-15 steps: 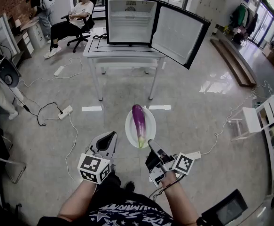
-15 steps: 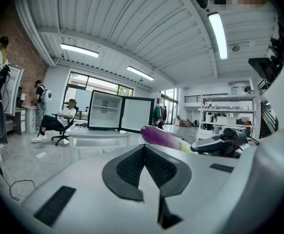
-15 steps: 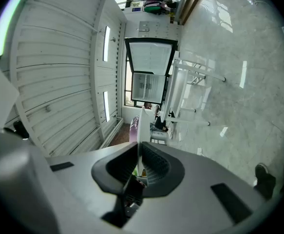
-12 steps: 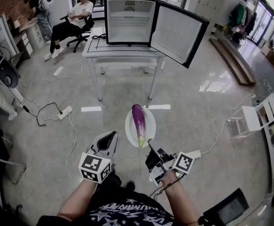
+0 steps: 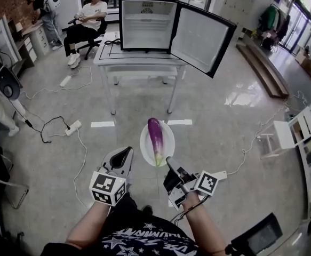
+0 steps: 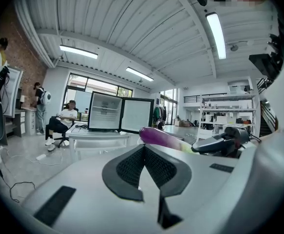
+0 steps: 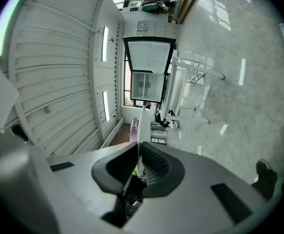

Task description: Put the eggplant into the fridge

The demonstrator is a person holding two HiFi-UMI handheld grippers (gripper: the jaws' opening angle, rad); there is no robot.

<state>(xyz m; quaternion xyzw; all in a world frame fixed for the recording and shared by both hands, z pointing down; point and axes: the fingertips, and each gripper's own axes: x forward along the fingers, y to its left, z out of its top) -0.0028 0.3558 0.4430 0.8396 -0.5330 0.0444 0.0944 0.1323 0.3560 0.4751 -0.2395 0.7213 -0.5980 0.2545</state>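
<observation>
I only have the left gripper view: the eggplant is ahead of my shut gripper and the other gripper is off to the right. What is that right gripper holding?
Observer: The right gripper is shut on the rim of a white plate, which shows edge-on between its jaws.
Operator: And the eggplant?
Observer: The eggplant lies lengthwise on that plate, green stem end toward the right gripper.
Operator: Is the plate resting on anything?
Observer: No. In the head view it hangs over the floor, short of the table that carries the open fridge.
</observation>
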